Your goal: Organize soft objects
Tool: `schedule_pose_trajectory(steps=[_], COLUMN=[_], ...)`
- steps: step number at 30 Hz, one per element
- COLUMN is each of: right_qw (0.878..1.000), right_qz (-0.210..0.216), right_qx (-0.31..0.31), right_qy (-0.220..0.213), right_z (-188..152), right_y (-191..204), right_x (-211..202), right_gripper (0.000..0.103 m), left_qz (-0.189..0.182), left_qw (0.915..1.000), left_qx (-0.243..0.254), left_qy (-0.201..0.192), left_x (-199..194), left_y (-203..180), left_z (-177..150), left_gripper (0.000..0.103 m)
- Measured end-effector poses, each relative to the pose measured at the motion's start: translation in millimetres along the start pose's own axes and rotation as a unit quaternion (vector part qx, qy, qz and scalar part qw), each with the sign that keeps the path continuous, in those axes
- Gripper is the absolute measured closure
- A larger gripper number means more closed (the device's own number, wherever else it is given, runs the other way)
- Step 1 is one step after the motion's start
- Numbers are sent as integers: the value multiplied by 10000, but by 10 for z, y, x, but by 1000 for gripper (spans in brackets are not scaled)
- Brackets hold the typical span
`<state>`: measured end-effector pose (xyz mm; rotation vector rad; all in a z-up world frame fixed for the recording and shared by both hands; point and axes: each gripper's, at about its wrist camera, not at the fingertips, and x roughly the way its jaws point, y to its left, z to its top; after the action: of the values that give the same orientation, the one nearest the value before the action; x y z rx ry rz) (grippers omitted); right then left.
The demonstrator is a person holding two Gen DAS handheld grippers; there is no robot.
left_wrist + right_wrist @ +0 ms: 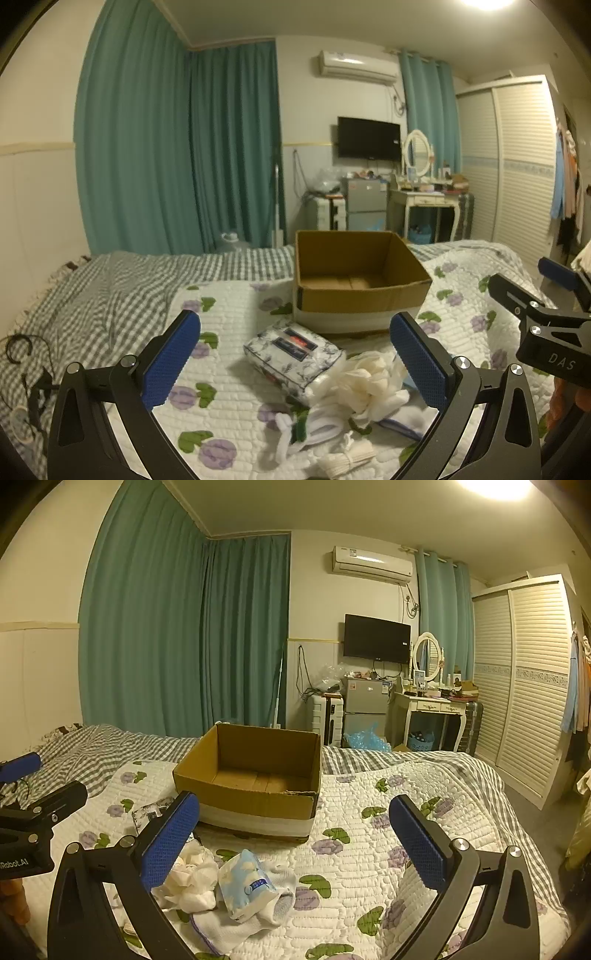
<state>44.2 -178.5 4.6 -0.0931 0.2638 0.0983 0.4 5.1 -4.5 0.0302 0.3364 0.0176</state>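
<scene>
An empty open cardboard box [354, 277] stands on the flowered quilt [229, 369]; it also shows in the right wrist view [255, 775]. In front of it lie a floral tissue pack [295, 354], a cream mesh bath puff [373, 384], white socks [314, 432] and a small rope bundle [347, 461]. My left gripper [295, 365] is open above the tissue pack and puff, holding nothing. My right gripper [295, 845] is open above a light-blue tissue packet [243, 886], a white sock [277, 904] and the puff [192, 882]. Each gripper shows at the other view's edge.
The quilt lies over a grey checked bedsheet [110, 295]. Black cables [22, 369] lie at the bed's left edge. Behind the bed are teal curtains [177, 147], a small fridge [364, 705], a dressing table [432, 705] and a wardrobe [524, 686].
</scene>
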Motion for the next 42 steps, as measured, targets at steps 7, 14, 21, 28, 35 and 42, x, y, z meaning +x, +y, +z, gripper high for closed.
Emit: schedule_pose_trajectory(steps=[7, 14, 21, 28, 35, 42], right_qw=[10000, 10000, 10000, 10000, 10000, 10000], right_qz=[16, 17, 10, 11, 1, 2], right_qx=[0, 0, -2, 2, -11, -13], right_qy=[-7, -4, 1, 2, 15, 24], right_z=[-12, -10, -17, -11, -13, -19], right_y=[-8, -6, -1, -10, -10, -10], right_x=[7, 6, 10, 10, 12, 9], right_gripper=[0, 0, 0, 0, 0, 0], left_qz=[12, 9, 18, 32, 37, 60], left_qw=[10000, 10000, 10000, 10000, 10000, 10000], left_qx=[-1, -8, -2, -29, -46, -60], left_qy=[-1, 19, 30, 33, 47, 40], left_x=[3, 11, 12, 20, 13, 16], left_y=[8, 7, 5, 12, 28, 26], left_z=[10, 13, 16, 7, 9, 1], left_gripper=[0, 0, 0, 0, 0, 0])
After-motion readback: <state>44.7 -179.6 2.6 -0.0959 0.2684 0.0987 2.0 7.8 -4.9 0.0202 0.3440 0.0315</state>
